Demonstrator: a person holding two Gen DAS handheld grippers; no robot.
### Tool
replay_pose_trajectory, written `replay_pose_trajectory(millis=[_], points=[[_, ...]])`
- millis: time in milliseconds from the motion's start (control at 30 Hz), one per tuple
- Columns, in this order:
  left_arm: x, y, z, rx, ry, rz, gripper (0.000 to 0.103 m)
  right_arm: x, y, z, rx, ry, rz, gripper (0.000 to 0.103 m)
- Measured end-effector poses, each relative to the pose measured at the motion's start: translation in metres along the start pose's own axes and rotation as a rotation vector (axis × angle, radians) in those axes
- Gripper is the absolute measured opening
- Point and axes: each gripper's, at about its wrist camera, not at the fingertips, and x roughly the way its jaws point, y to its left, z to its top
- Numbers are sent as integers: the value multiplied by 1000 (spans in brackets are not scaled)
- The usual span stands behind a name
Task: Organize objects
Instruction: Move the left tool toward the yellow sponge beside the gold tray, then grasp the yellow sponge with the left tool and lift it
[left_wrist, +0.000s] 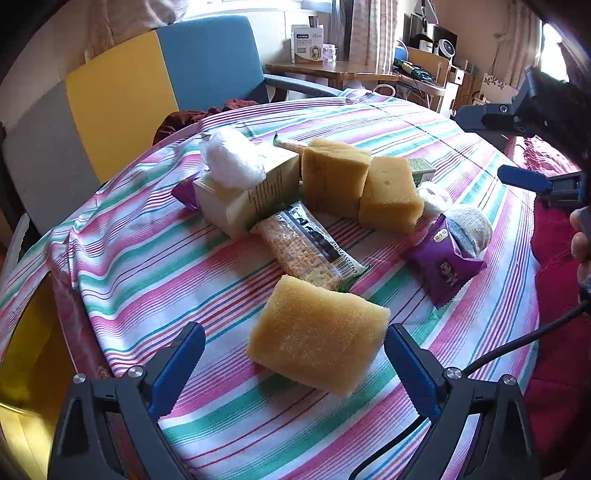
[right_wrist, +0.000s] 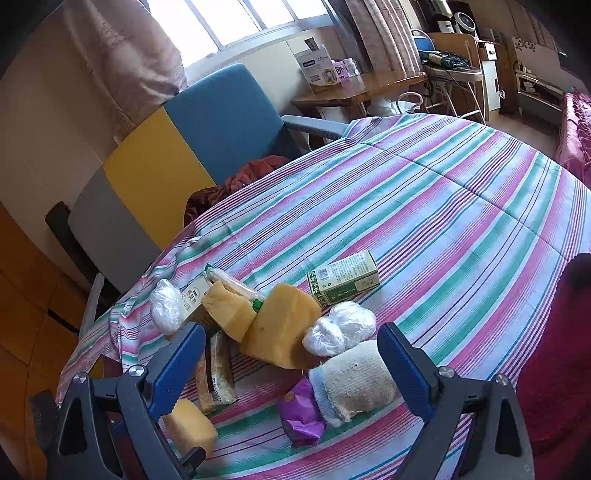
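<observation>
cracker packet (left_wrist: 312, 248): barcode digits along one edge (too blurred to read)
purple sachet (left_wrist: 445, 266): Chinese characters, illegible

Left wrist: looking down from close over nearest yellow sponge (left_wrist: 317, 334) | Right wrist: higher, from the right, facing window | Shared: striped bench (right_wrist: 443, 206), clutter, blue-yellow chair (left_wrist: 162, 81)

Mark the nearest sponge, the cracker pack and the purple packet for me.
sponge (left_wrist: 317, 336): left wrist view, middle of its top face.
cracker pack (left_wrist: 306, 247): left wrist view, middle of the wrapper.
purple packet (left_wrist: 445, 267): left wrist view, centre of its front.
</observation>
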Motion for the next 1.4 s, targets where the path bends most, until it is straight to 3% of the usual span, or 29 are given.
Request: replay_pose_trajectory(millis=[233, 333, 400, 500, 767, 1200, 1400], points=[[10, 0, 1, -4, 13, -14, 92, 3, -1, 0, 0, 12, -10, 96], [13, -2, 0, -7, 22, -25, 83, 4, -1, 0, -2, 14, -15, 96], [16, -3, 0, -12, 28, -34, 70, 4, 0, 0, -4, 17, -18, 96], [13, -4, -1, -17, 14, -17, 66, 5, 0, 0, -8, 21, -18, 96], [-21, -8, -1, -20, -76, 38, 65, 10, 4, -1, -22, 47, -21, 96], [-58, 5, -33, -110, -105, 10, 65, 32, 6, -9, -44, 157, -12, 87], [-90, 25, -50, -179, -147, -4, 65, 34, -9, -6, 13, 164, -51, 85]])
